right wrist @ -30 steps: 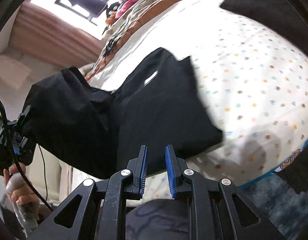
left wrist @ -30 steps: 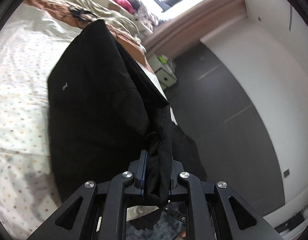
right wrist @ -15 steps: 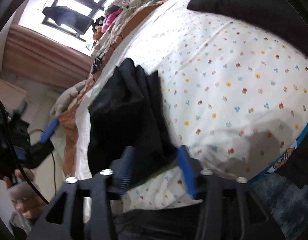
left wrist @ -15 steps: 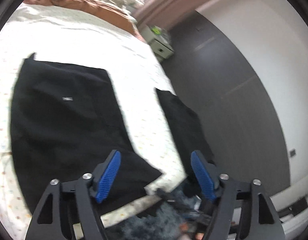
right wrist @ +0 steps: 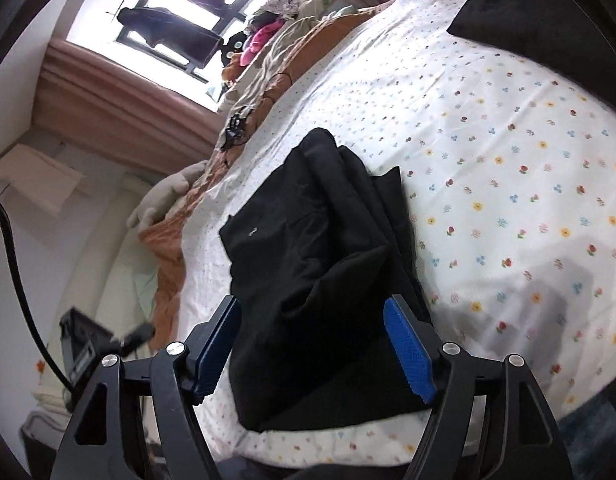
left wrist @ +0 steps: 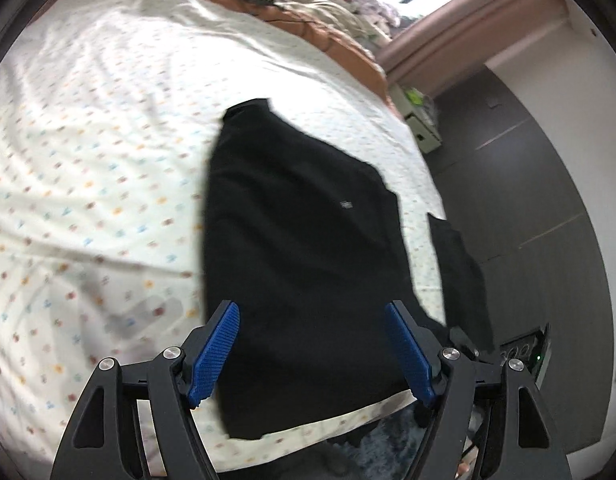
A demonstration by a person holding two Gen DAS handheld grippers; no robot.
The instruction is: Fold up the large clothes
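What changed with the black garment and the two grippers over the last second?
The left gripper let go of the black garment it was clamping; the cloth dropped flat onto the floral sheet. Its jaws opened wide and have since held. The right gripper has just been opening, garment lying between its fingers, unpinched. The second dark garment at the bed's edge stayed.

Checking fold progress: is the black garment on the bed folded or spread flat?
Folded: the black garment lies on the bed in overlapping layers, bunched on one side.
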